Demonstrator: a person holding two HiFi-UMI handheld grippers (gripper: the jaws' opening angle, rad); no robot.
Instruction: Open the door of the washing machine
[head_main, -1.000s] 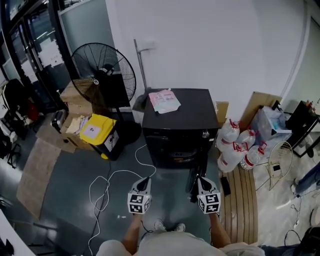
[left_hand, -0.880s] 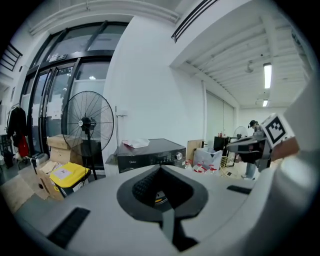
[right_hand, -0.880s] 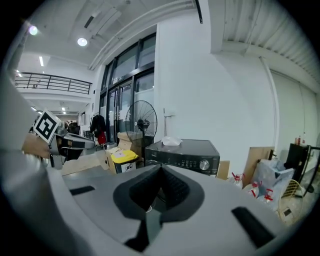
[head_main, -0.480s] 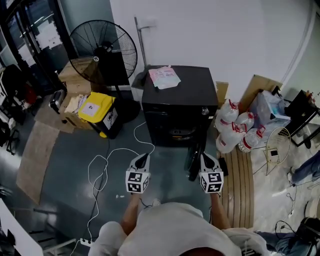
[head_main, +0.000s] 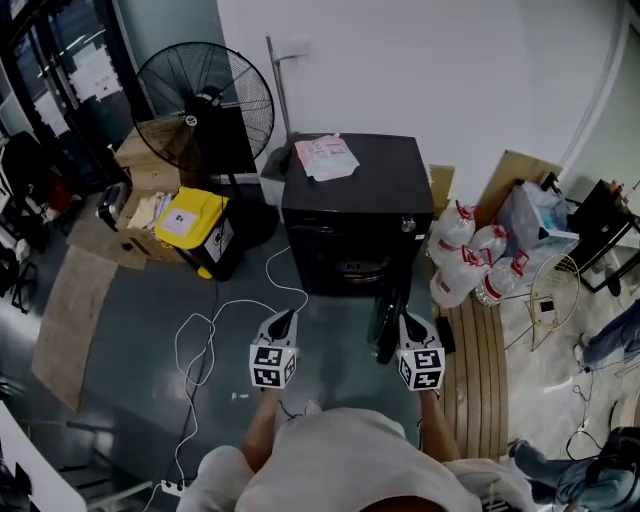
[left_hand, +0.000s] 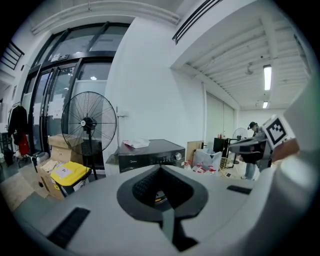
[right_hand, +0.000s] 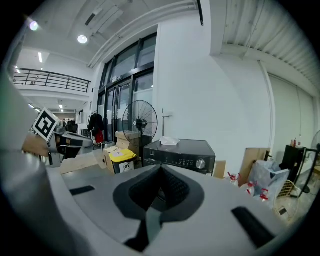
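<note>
The black washing machine stands against the white wall, with a pink-and-white packet on its lid. Its round drum opening shows on the front. A dark panel that looks like the swung-out door stands edge-on at its lower right. My left gripper and right gripper are held side by side in front of the machine, a short way off. Both are shut and hold nothing. The left gripper points at the machine, and so does the right gripper at the machine.
A pedestal fan, cardboard boxes and a yellow box stand left of the machine. A white cable loops over the floor by my left gripper. Water bottles, bags and a slatted wooden board are on the right.
The head view has shifted, so the machine now sits higher in the picture and more of the person's torso shows. Both grippers stay shut, in about the same place.
</note>
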